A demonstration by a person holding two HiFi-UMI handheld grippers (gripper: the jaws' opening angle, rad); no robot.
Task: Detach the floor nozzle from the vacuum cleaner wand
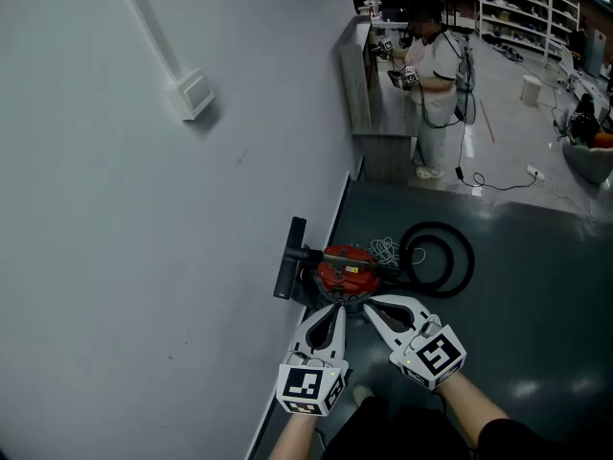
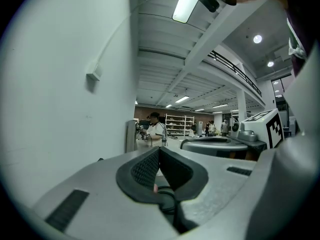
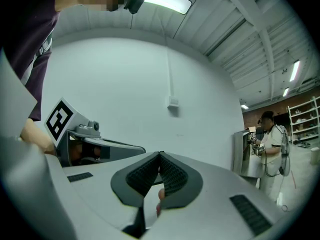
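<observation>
In the head view a red canister vacuum point(image 1: 347, 268) lies on the dark floor by the wall. Its black floor nozzle point(image 1: 287, 259) stands against the wall's foot, joined to a short black wand point(image 1: 312, 254). A black hose point(image 1: 441, 257) coils to the right. My left gripper point(image 1: 336, 306) and right gripper point(image 1: 368, 305) hover side by side just short of the canister, both shut with nothing held. The left gripper view shows shut jaws point(image 2: 159, 149) pointing along the wall. In the right gripper view the jaws point(image 3: 160, 154) are shut too, and the vacuum is hidden.
A grey wall point(image 1: 144, 257) with a small white box point(image 1: 194, 93) fills the left. White cable point(image 1: 387, 250) lies behind the canister. A person in white point(image 1: 433, 84) stands at a far counter point(image 1: 369, 94). Shelving point(image 1: 527, 8) stands beyond.
</observation>
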